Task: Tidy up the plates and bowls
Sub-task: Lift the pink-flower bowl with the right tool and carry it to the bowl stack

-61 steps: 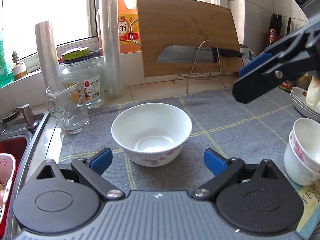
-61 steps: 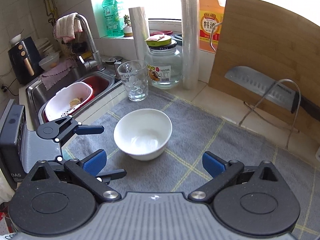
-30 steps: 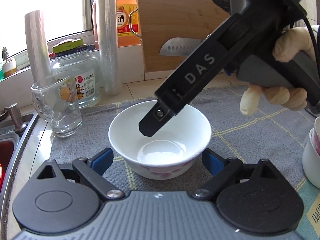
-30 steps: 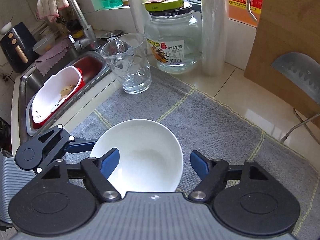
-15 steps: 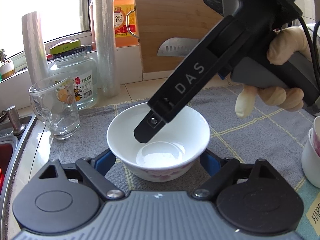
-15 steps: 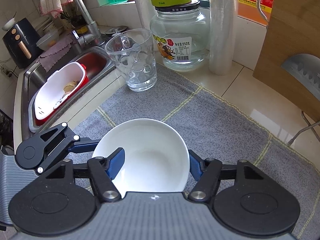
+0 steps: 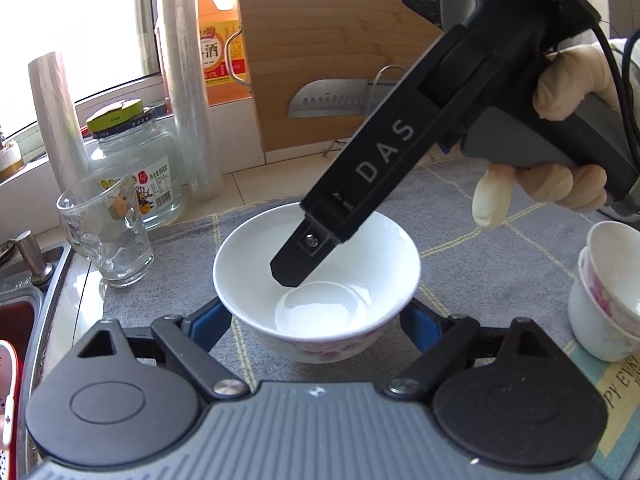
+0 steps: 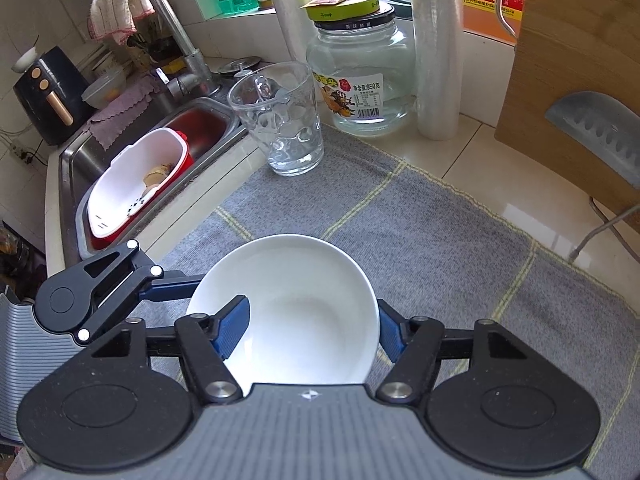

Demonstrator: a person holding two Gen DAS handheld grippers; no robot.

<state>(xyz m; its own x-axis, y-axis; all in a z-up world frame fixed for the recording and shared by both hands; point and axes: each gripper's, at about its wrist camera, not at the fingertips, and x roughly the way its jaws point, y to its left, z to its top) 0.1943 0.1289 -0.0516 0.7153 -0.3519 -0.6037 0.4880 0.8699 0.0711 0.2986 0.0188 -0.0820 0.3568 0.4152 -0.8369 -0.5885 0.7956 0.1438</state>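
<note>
As both wrist views agree: one white bowl [image 8: 304, 304] is caught between two grippers at once.
Bowl, place: over the grey checked cloth [image 8: 420, 240], near its sink-side edge, upright, mouth up, nothing in it. Pink flower print on the outer wall. Whether its foot rests on the cloth or is just clear of it cannot be told.
Left gripper [image 7: 316, 324]: jaws about half spread and just been closing, with the bowl between them. The blue pads [image 7: 212, 320] sit against the outer wall on opposite sides, below the rim, partly hidden by it. Grip on the bowl.
Right gripper [image 8: 310, 332]: closed down on the bowl's near side. One blue pad lies inside the bowl against the inner slope; the other is outside, tight to the wall under the rim. From the left wrist only the inner finger shows, dipping steeply into the bowl.
Hand [image 7: 560, 184]: gloved, wrapped round the right gripper's grey handle, forefinger hanging free.
Other bowls [image 7: 608, 296]: two small ones nested, at the cloth's right edge, apart from the held bowl.
Glass mug [image 7: 108, 236]: upright, on the cloth's corner near the sink [image 8: 192, 120].
Jar [image 8: 360, 80]: behind the mug, lid on.
Cutting board [image 7: 328, 60]: leaning at the back, knife [image 7: 332, 98] in front of it.
</note>
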